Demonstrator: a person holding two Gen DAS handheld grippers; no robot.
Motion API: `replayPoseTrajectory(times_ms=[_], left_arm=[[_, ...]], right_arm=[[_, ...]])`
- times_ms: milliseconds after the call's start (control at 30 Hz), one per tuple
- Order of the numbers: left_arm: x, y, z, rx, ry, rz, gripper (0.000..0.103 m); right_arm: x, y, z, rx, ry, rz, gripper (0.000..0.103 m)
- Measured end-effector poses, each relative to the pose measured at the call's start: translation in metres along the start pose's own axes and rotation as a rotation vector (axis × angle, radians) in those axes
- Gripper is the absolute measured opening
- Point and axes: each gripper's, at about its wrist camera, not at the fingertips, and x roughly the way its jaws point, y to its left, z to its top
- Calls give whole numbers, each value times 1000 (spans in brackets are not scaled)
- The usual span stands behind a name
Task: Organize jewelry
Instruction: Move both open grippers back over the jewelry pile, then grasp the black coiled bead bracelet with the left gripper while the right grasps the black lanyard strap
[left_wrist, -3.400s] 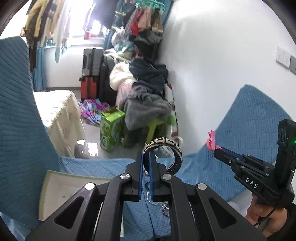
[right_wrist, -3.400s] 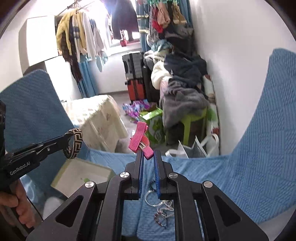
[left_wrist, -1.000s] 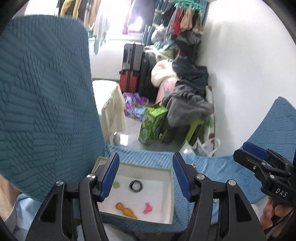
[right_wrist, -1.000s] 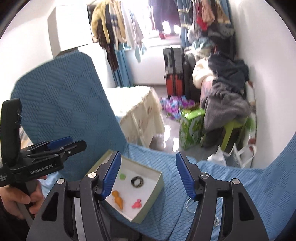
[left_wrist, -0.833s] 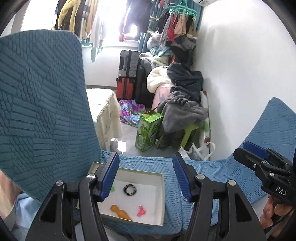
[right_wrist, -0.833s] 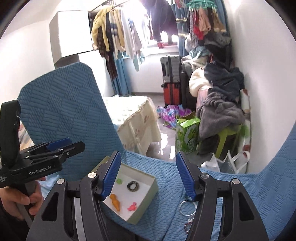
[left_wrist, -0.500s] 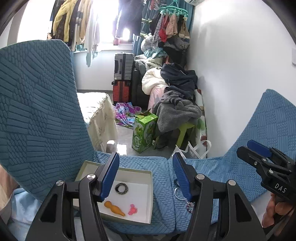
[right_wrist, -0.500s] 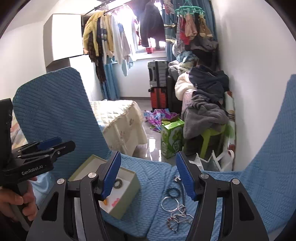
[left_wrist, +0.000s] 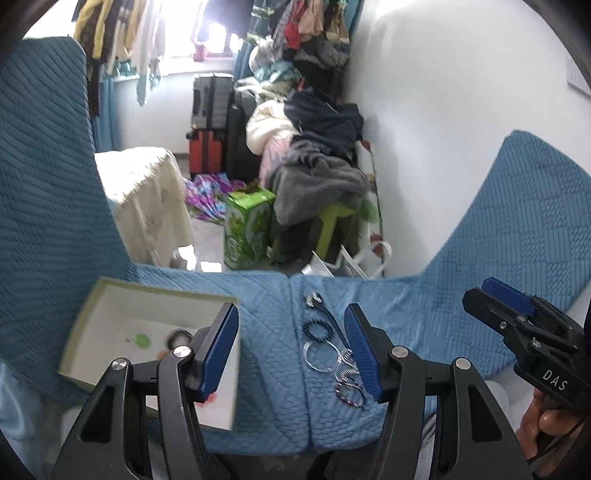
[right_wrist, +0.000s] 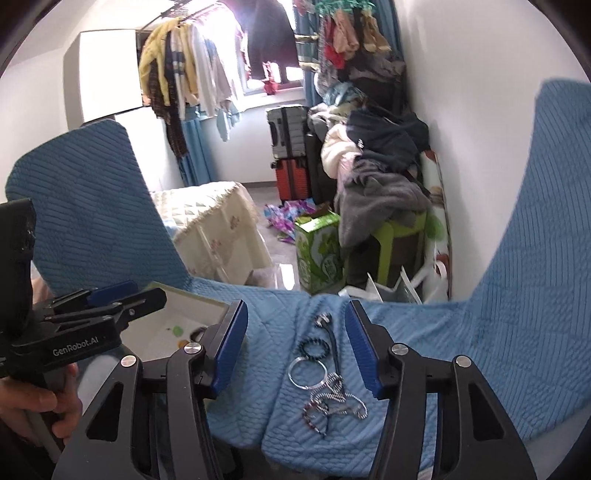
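Observation:
A white open box (left_wrist: 110, 321) sits on the blue quilted cloth at the left; a green piece (left_wrist: 141, 339) and a dark patterned bangle (left_wrist: 179, 336) lie in it. It also shows in the right wrist view (right_wrist: 192, 306). Loose jewelry lies on the cloth to its right: a black bead bracelet (left_wrist: 316, 329), a silver hoop (left_wrist: 320, 355), and tangled chains (left_wrist: 349, 384). The right wrist view shows the same bracelet (right_wrist: 314, 347), hoop (right_wrist: 308, 373) and chains (right_wrist: 334, 404). My left gripper (left_wrist: 291, 350) is open and empty above the cloth. My right gripper (right_wrist: 295, 347) is open and empty over the jewelry.
Blue quilted cushions rise at the left (left_wrist: 44, 184) and right (left_wrist: 524, 229). Beyond the cloth edge stand a cream-covered table (left_wrist: 144, 199), a green carton (left_wrist: 247, 229), a green stool with piled clothes (left_wrist: 325, 177) and suitcases (left_wrist: 210, 122).
Both grippers held items 3.4 s ago, a bangle and a pink bow; both are now open and empty, and those items lie in the box. Both views have swung right towards the loose jewelry.

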Motion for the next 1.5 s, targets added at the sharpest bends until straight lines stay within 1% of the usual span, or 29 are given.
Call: replayPoseTrajectory(times_ms=[233,367,467,567,633,700,733,767,900,1033,1067,1133,1167,1233,1300,1333,1400,1433,1467,1500], left_arm=[[49,-13,-26,10,85,-45,58],[82,-18,-40,7,147,-73,57],[105,-20,-48,-1,199,-88,56],[125,-23,-50,0,235,-96,50],[139,-25,-50,6,252,-100,50],[155,-27,-52,12,271,-100,50],[163,-27,-53,15,280,-95,48],[173,-27,-55,12,294,-91,43],[204,-22,-59,-20,341,-97,42],[233,-19,-60,-47,374,-97,36],[240,-18,-60,-49,377,-90,36],[253,-18,-59,-53,389,-83,30],[259,-17,-58,-62,395,-89,28],[267,-16,-56,-72,396,-86,28],[275,-15,-55,-70,399,-83,27],[279,-14,-55,-71,404,-84,23],[287,-12,-55,-76,413,-86,23],[290,-11,-55,-78,416,-88,21],[293,-10,-55,-80,423,-95,16],[297,-9,-55,-81,432,-97,15]], right_arm=[[16,-25,-42,49,50,-27,51],[36,-36,-67,72,96,-38,50],[54,-42,-81,76,136,-37,43],[74,-48,-95,81,185,-19,39],[83,-52,-104,93,209,-10,38],[97,-57,-116,104,254,-5,37],[102,-59,-119,106,271,-8,37],[108,-62,-123,112,290,-5,36],[129,-73,-123,136,318,11,31],[155,-86,-117,150,336,37,24],[163,-89,-115,143,342,46,23],[177,-91,-111,123,353,52,20],[186,-91,-108,105,356,65,19],[199,-88,-105,71,358,90,18],[210,-84,-101,49,375,115,15],[215,-83,-99,37,374,124,15],[223,-80,-97,9,372,135,12],[227,-80,-96,7,372,142,11],[231,-81,-96,8,372,154,11],[234,-83,-95,14,375,161,10]])
